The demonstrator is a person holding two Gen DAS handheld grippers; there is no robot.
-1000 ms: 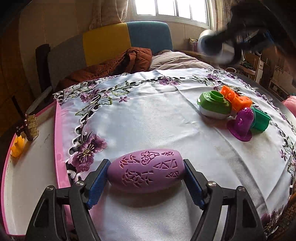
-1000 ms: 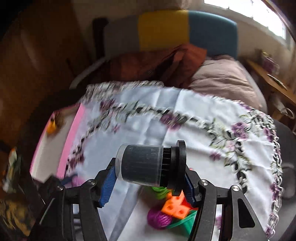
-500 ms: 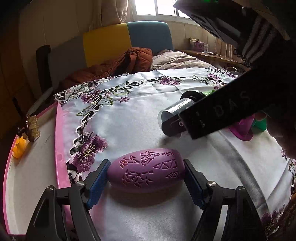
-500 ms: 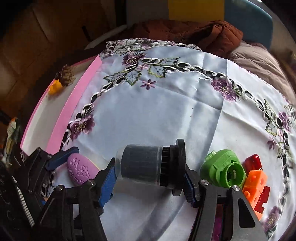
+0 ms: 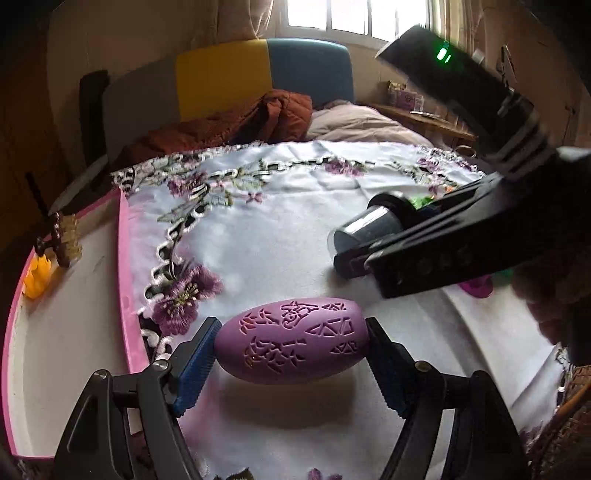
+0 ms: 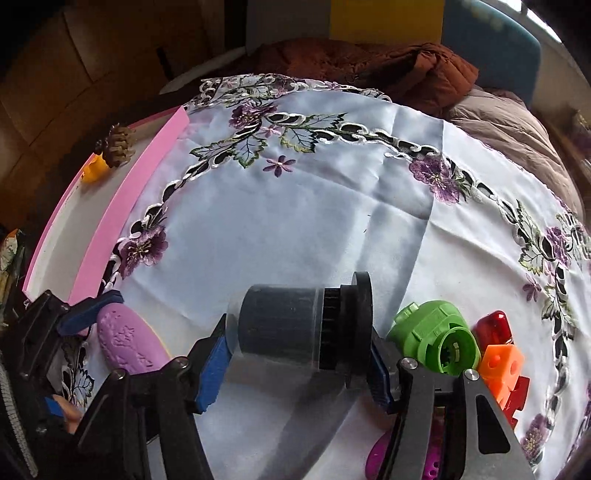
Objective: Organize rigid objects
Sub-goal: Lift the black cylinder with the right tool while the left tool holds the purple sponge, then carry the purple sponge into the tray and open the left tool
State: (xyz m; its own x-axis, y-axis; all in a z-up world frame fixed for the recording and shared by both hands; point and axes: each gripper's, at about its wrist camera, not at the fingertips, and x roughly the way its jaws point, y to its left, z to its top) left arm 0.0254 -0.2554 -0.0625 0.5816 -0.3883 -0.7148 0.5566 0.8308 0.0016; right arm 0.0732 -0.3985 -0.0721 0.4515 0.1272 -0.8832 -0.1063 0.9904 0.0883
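Your left tongs (image 5: pixel 291 350) pinch the purple egg-shaped shell (image 5: pixel 291 341) end to end just right of the pink tray (image 5: pixel 123 266). Your right tongs (image 6: pixel 299 354), half spread, clamp the dark cylinder (image 6: pixel 295 325) farther right, beside the green piece (image 6: pixel 434 338).

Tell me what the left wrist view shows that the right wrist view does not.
Only the left wrist view shows the window and the cutout pattern on the purple egg. Only the right wrist view shows the green part, orange block and red piece clearly. Both show the pink tray, the black cylinder and the egg.
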